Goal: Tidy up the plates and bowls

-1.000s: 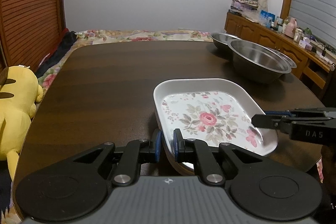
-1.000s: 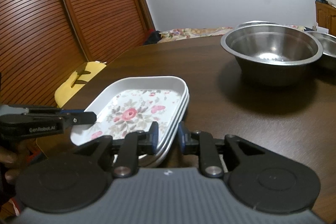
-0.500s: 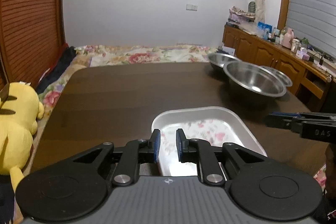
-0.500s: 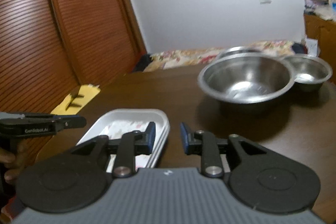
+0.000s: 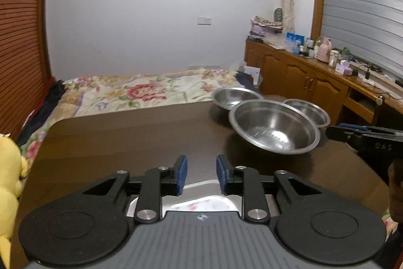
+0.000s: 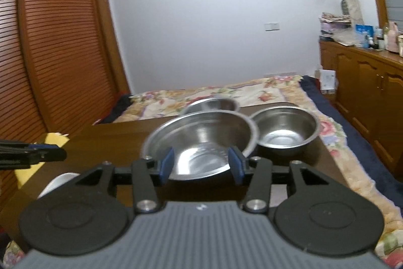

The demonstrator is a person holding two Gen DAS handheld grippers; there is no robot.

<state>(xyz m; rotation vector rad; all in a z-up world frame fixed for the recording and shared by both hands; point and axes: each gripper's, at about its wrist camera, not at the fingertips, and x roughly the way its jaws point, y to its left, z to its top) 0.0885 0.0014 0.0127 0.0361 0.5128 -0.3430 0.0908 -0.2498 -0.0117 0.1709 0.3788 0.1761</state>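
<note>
My left gripper (image 5: 201,174) is open and empty, raised above the near end of the dark table (image 5: 126,140). Just below its fingers shows a strip of the white floral plate (image 5: 201,203), mostly hidden by the gripper body. My right gripper (image 6: 201,164) is open wider, and the large steel bowl (image 6: 201,140) appears between its fingers, farther off and untouched. A smaller steel bowl (image 6: 286,130) sits to its right and another bowl (image 6: 214,103) behind it. The plate's white edge (image 6: 58,180) shows at the lower left.
A yellow plush toy (image 5: 10,180) lies off the table's left side. A bed with a floral cover (image 5: 141,90) lies beyond the far table edge. Wooden cabinets (image 5: 314,82) with clutter line the right wall, and a louvred wardrobe (image 6: 50,54) stands on the left.
Both grippers have let go of the floral plate's rim, risen and drawn back from it. Their jaws have spread apart, the right one more, and it now faces the steel bowls.
</note>
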